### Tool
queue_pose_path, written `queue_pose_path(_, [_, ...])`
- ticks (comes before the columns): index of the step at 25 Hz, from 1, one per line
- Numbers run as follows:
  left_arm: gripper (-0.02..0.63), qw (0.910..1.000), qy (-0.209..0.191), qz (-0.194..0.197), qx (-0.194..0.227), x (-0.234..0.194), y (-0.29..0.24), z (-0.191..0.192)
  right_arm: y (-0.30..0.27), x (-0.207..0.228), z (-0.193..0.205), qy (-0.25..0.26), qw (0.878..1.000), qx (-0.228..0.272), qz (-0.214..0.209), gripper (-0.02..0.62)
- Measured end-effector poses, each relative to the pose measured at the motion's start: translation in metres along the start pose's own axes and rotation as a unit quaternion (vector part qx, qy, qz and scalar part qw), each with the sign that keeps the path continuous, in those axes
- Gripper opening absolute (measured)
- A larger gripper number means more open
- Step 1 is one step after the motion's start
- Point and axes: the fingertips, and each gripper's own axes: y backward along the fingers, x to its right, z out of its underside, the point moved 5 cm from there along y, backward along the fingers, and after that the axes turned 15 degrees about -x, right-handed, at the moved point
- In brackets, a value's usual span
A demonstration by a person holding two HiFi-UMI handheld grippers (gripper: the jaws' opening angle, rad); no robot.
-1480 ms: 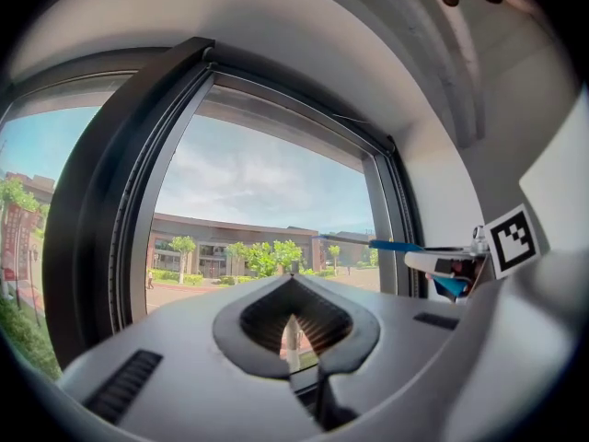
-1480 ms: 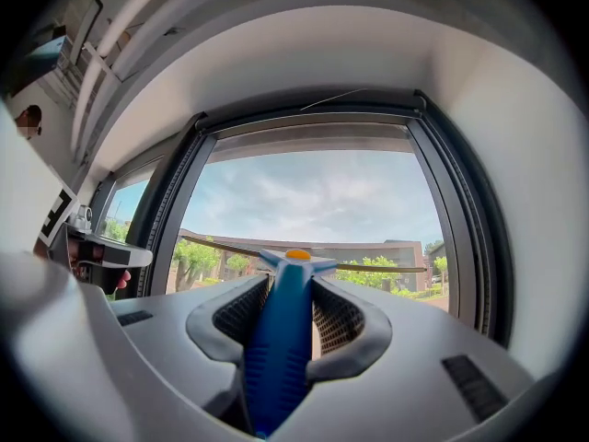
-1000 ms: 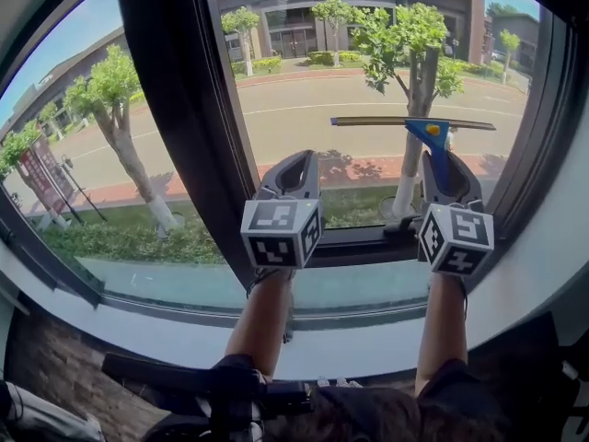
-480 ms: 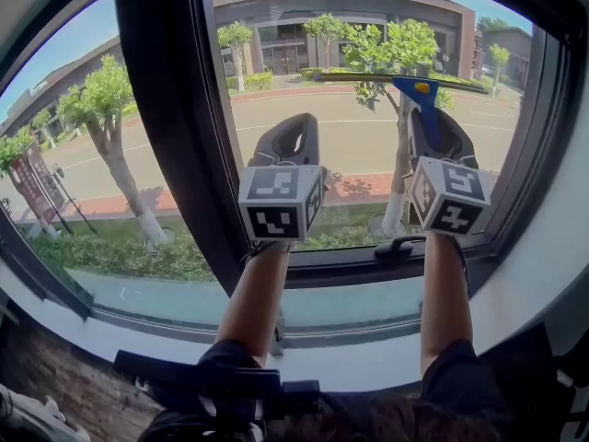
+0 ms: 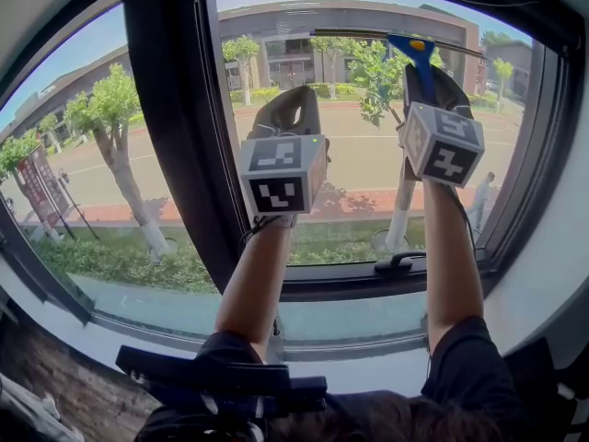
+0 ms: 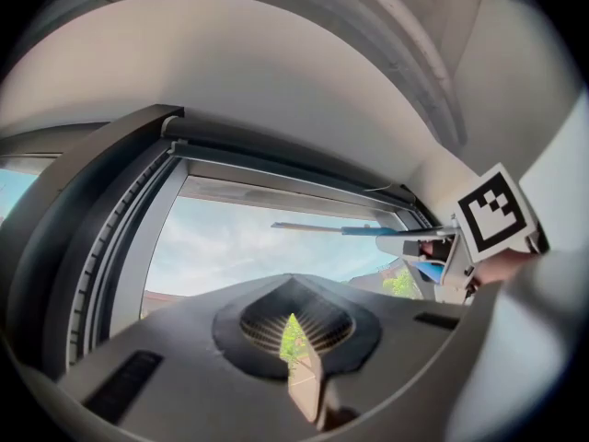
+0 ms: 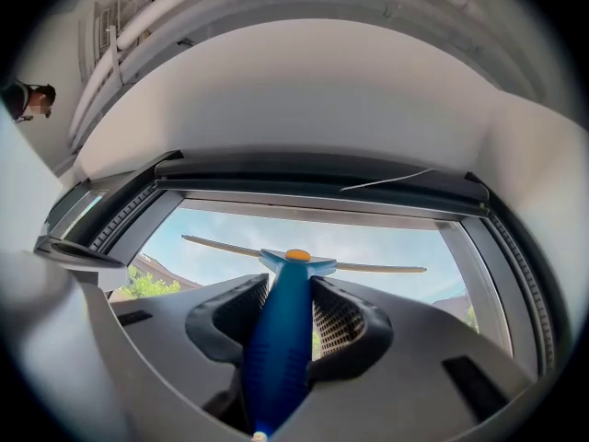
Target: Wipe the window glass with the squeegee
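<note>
**Head view.** Both arms are raised in front of the window glass (image 5: 359, 168). The right gripper (image 5: 431, 74) is clamped on the blue plastic handle of the squeegee (image 5: 412, 48). The squeegee's long thin blade lies level across the top of the pane, just under the dark upper frame (image 5: 166, 109). The left gripper (image 5: 287, 107) is held beside it, lower and apart from the squeegee, with its jaws drawn together on nothing. Each gripper carries a grey cube printed with black-and-white squares. A dark latch handle (image 5: 398, 263) sits on the bottom rail, above a pale sill (image 5: 368, 357). Outside are trees (image 5: 101, 104), a road and a low curved building (image 5: 350, 15).

**Left gripper view.** The left gripper (image 6: 293, 319) shows smooth grey shells and ribbed black pads that meet, leaving only a sliver of daylight. Beyond them the squeegee (image 6: 368, 231) crosses the top of the pane, under a white curved ceiling (image 6: 276, 72).

**Right gripper view.** The right gripper (image 7: 287, 288) presses its mesh-textured pads on both sides of the rounded, glossy squeegee (image 7: 276, 357) handle. An orange dot marks the T-shaped head, and the pale blade spreads left and right against the sky. A person (image 7: 28, 99) stands far off at the upper left.
</note>
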Motion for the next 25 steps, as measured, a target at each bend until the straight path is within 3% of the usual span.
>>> queue_pose_path(10, [0.002,0.9996,-0.008,-0.02,0.017,-0.017,-0.008,-0.022,-0.033,-0.003,-0.044,0.01,0.999,0.032,0.001,0.143])
queue_pose_path(25, [0.002,0.9995,-0.006,-0.028,0.015,-0.028,-0.015,-0.022,-0.061,-0.007,-0.081,0.007,0.999,0.033,0.028,0.143])
